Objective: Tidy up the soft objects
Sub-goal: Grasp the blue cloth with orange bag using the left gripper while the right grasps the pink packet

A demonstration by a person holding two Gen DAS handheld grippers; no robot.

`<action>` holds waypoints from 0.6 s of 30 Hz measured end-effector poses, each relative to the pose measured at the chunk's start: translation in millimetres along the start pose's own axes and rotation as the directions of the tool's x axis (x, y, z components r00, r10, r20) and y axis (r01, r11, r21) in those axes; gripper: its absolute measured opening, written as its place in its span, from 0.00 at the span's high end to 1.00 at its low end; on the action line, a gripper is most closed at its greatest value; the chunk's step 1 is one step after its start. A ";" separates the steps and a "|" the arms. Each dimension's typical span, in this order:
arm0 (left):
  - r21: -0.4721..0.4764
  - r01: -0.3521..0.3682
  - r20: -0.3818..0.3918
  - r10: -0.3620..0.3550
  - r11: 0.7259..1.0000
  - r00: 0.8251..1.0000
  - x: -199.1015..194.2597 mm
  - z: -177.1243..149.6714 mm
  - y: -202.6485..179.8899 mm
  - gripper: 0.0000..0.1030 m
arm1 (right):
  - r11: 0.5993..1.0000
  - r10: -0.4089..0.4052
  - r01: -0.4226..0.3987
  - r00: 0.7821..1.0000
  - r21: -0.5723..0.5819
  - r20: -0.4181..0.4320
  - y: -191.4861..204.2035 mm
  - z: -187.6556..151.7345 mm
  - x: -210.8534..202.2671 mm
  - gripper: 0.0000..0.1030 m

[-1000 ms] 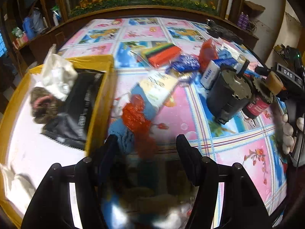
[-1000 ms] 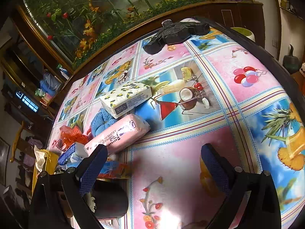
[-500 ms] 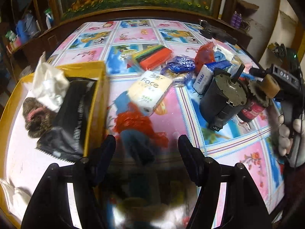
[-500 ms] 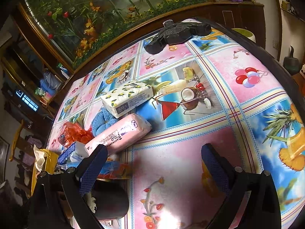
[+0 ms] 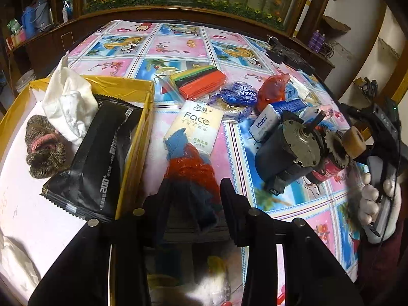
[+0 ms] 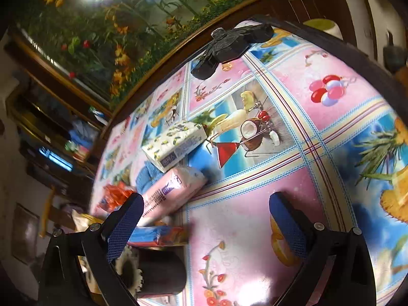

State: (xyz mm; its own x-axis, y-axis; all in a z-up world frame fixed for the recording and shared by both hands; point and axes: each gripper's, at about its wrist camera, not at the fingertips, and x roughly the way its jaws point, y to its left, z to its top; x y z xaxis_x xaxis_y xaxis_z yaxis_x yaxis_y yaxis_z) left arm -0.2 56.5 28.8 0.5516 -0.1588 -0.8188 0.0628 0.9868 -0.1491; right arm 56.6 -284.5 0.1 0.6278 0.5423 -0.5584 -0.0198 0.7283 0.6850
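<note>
A blue knitted cloth wrapped in a red plastic bag (image 5: 188, 168) lies between the fingers of my left gripper (image 5: 196, 186). The jaws are closing and the pads press its sides. Its blue tip overlaps a cream Face tissue pack (image 5: 201, 122). To the left is a yellow box (image 5: 142, 137) holding a black tissue pack (image 5: 99, 158), a white cloth (image 5: 68, 102) and a brown knitted piece (image 5: 43, 150). My right gripper (image 6: 206, 199) stands open over the tablecloth with nothing between its fingers. A pink tissue pack (image 6: 173, 191) lies beside its left finger.
A black motor (image 5: 280, 148) and other metal parts sit right of the bundle. A gloved hand (image 5: 377, 199) holds the other gripper at the right edge. A striped packet (image 5: 199, 81), blue Vinda packs (image 5: 239, 94), a lemon-print tissue pack (image 6: 176, 140) and a black device (image 6: 229, 46) lie farther off.
My left gripper's jaws have narrowed onto the blue and red bundle, which now overlaps the Face pack. The right gripper has rolled and shifted a little, still open.
</note>
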 end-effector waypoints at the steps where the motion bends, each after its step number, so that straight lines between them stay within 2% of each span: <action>1: 0.014 -0.015 0.000 0.015 1.000 1.000 2.5 0.7 -4.6 0.56 | 1.000 0.014 -0.014 1.000 0.018 0.006 -4.4 1.3 -1.0 0.03; 5: 0.084 -0.085 0.001 0.085 0.993 0.996 12.7 1.5 -16.7 0.54 | 1.000 0.005 -0.005 1.000 0.004 0.015 -4.9 2.3 1.7 0.03; 6: 0.096 -0.094 0.007 0.094 0.991 0.996 12.8 0.3 -17.9 0.58 | 1.000 0.010 -0.010 1.000 -0.001 0.011 -3.9 2.1 3.6 0.03; 7: 0.098 -0.093 0.015 0.092 0.991 0.996 11.3 -0.2 -16.7 0.70 | 1.000 0.016 -0.016 1.000 -0.004 0.007 -2.8 1.3 4.6 0.03; 9: 0.070 -0.022 0.019 0.021 0.997 1.000 4.7 0.0 -10.4 0.70 | 1.000 0.027 -0.027 1.000 -0.008 0.000 -1.6 -0.6 5.1 0.03; 15: 0.046 0.047 0.063 -0.050 0.998 0.997 -24.7 -1.5 -9.9 0.70 | 0.993 0.118 -0.117 0.992 0.026 -0.041 0.6 0.6 12.5 0.03; 18: 0.044 0.084 0.083 -0.087 0.995 0.993 -40.7 -2.3 -11.3 0.70 | 0.988 0.145 -0.141 0.985 0.057 -0.089 6.0 2.9 23.5 0.03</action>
State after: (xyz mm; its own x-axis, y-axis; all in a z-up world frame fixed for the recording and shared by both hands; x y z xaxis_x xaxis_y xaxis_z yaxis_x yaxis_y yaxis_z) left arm -25.2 51.7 62.6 0.6112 -0.2413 -0.7538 0.1456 0.9704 -0.1926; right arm 73.6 -268.6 -7.6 0.5466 0.6775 -0.4922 -0.0632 0.6195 0.7825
